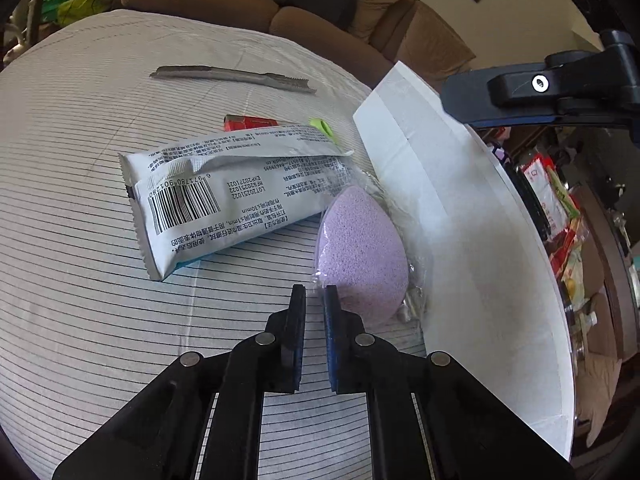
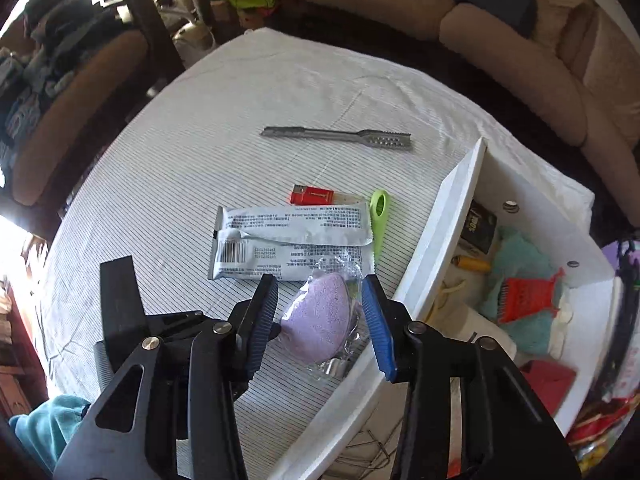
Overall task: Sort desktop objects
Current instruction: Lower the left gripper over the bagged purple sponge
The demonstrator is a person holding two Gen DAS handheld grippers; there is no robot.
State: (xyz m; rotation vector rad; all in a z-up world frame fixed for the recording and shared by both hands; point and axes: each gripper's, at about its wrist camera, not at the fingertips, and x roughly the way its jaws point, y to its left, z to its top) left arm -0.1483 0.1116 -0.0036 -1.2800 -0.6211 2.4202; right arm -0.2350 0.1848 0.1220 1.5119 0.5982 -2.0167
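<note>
A lilac teardrop sponge [image 1: 360, 256] in a clear wrapper lies on the striped tablecloth against the white box's wall [image 1: 460, 220]. My left gripper [image 1: 314, 292] is shut, with its tips at the wrapper's near left edge. I cannot tell whether any film is pinched. In the right wrist view, my right gripper [image 2: 321, 280] hangs open above the sponge [image 2: 320, 320], one finger on each side and neither pad pressing on it. Behind the sponge lies a white wipes packet [image 2: 292, 240], partly over the wrapper. A red stick [image 2: 312, 196], a green tool [image 2: 378, 216] and a grey metal file [image 2: 336, 138] lie further back.
The open white box [image 2: 432, 248] on the right holds a teal cloth [image 2: 520, 264], a red comb [image 2: 524, 294], a yellow item [image 2: 472, 264] and a black packet [image 2: 478, 226]. A brown sofa [image 2: 520, 80] runs behind the table, and a chair [image 2: 80, 100] piled with clothes stands at the left.
</note>
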